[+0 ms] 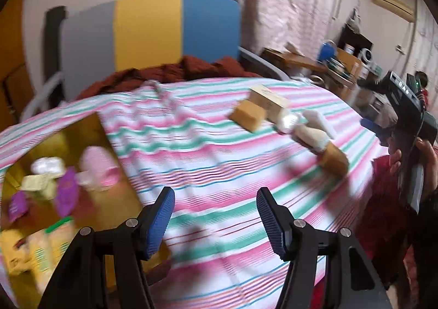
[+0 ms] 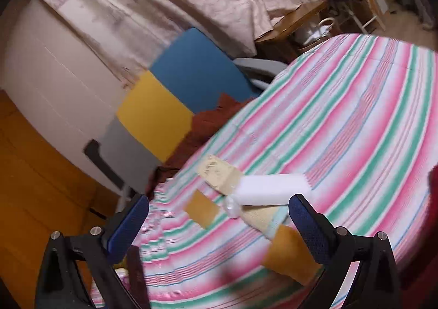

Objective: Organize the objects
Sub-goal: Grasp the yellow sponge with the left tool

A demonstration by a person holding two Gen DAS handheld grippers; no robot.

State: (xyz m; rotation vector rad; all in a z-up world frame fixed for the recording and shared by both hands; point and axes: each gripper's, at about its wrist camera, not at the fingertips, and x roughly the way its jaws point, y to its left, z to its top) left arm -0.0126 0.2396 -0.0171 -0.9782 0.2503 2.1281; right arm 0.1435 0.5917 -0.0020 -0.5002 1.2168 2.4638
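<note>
left claw (image 1: 215,222) wide, empty, above striped bedsheet (image 1: 208,150) | right claw (image 2: 219,222) wide, empty | small packages (image 1: 290,120) clustered mid-bed | yellow box (image 1: 63,172) of items at left

Soft, even indoor light; heavy motion blur, fisheye bending and dark corners.

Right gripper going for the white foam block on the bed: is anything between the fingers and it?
Nothing visible. The right gripper is open, with only striped bedspread before the white foam block; small boxes touch the block's near and far sides.
</note>
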